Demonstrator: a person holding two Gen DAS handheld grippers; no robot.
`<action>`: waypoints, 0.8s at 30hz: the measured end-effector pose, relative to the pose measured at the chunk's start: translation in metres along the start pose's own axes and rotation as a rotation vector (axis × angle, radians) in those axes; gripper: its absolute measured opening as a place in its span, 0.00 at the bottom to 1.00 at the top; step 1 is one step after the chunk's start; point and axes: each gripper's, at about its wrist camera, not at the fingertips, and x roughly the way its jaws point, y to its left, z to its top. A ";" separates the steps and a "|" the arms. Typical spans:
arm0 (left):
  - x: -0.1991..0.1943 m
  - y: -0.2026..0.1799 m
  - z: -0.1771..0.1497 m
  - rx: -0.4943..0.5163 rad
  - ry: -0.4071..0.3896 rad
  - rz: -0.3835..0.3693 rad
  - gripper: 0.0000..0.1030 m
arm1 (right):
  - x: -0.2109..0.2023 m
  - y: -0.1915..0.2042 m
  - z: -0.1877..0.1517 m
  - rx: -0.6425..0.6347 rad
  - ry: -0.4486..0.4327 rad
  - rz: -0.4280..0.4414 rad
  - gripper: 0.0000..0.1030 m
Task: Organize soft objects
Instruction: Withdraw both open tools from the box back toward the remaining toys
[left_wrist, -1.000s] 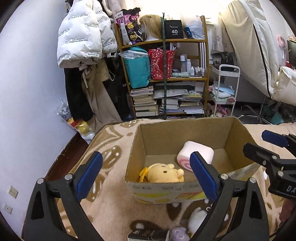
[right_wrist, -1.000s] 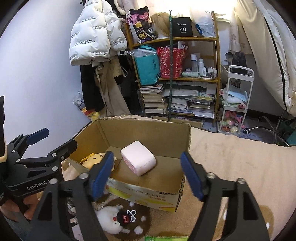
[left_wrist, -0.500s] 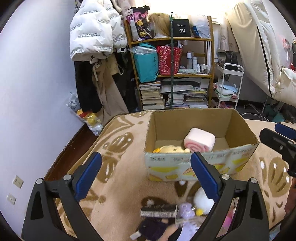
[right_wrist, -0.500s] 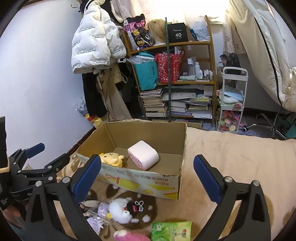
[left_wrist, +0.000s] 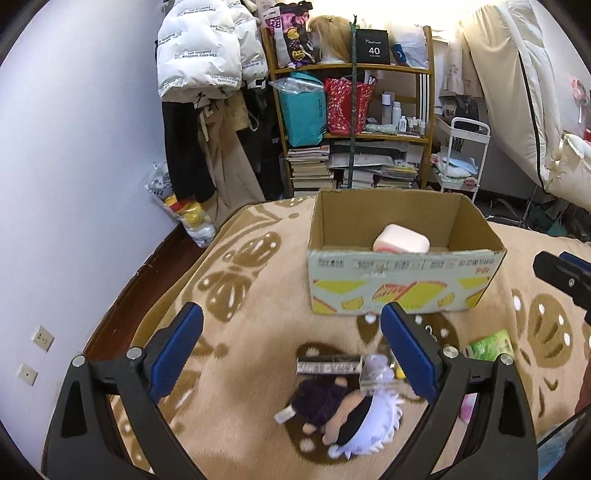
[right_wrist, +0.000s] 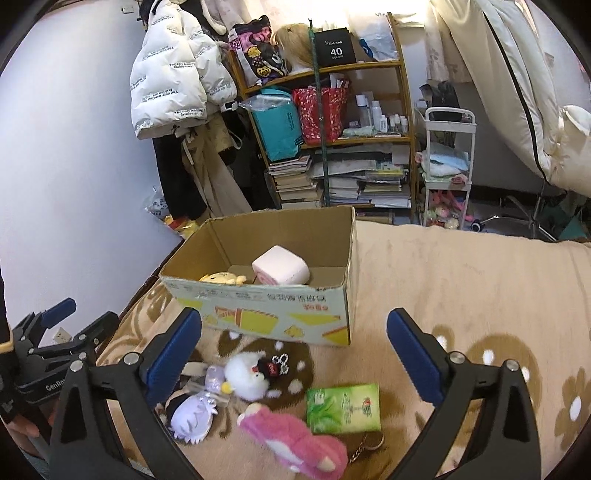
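A cardboard box (left_wrist: 402, 284) (right_wrist: 273, 314) stands on the patterned blanket and holds a pink roll-cake cushion (left_wrist: 400, 240) (right_wrist: 280, 266) and a yellow plush (right_wrist: 221, 277). In front of it lie a white-haired doll in dark clothes (left_wrist: 343, 410) (right_wrist: 190, 417), a white plush (right_wrist: 245, 374), a pink plush (right_wrist: 295, 439) and a green tissue pack (right_wrist: 343, 408) (left_wrist: 489, 345). My left gripper (left_wrist: 291, 350) is open and empty above the doll. My right gripper (right_wrist: 293, 354) is open and empty above the loose toys.
A wooden shelf (left_wrist: 354, 122) with books and bags stands behind the bed. Coats (left_wrist: 207, 74) hang at the left by the wall. A white trolley (left_wrist: 461, 155) stands at the right. The blanket's left edge (left_wrist: 177, 266) drops to the floor.
Both grippers have pulled back from the box and tilted down, so the loose toys on the blanket in front of it have come into view. Both stayed open.
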 end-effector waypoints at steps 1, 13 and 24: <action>-0.002 0.001 -0.002 -0.004 0.004 -0.001 0.93 | -0.002 0.001 -0.001 0.001 0.003 0.005 1.00; -0.010 0.003 -0.013 -0.011 0.081 -0.029 0.93 | -0.012 0.011 -0.020 -0.008 0.088 0.022 1.00; 0.005 -0.013 -0.020 0.056 0.154 -0.025 0.93 | 0.002 0.014 -0.030 -0.033 0.159 -0.011 1.00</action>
